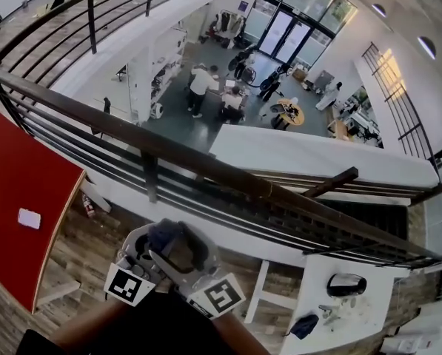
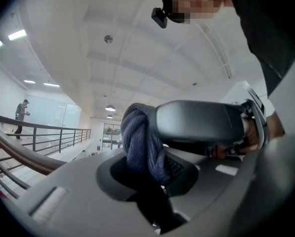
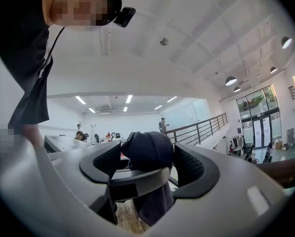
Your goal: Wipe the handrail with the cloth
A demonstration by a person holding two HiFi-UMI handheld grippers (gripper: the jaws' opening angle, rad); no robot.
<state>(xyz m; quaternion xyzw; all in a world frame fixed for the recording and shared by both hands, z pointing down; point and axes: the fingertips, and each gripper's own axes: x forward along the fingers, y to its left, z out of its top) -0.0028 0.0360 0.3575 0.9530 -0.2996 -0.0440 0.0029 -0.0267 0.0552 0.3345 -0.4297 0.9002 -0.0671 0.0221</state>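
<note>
In the head view the cloth [image 1: 165,237] is mostly buried between the left tool [image 1: 148,256] and the right tool [image 1: 200,261]. Their bodies overlap, so their tips cannot be told apart there. The handrail [image 1: 206,165] runs off the left edge. That edge also cuts the red surface [image 1: 21,176], and the bottom edge cuts the white surface [image 1: 369,324], whose small items are too tiny to name. In the left gripper view the right tool's jaw covers the cloth's right side.
</note>
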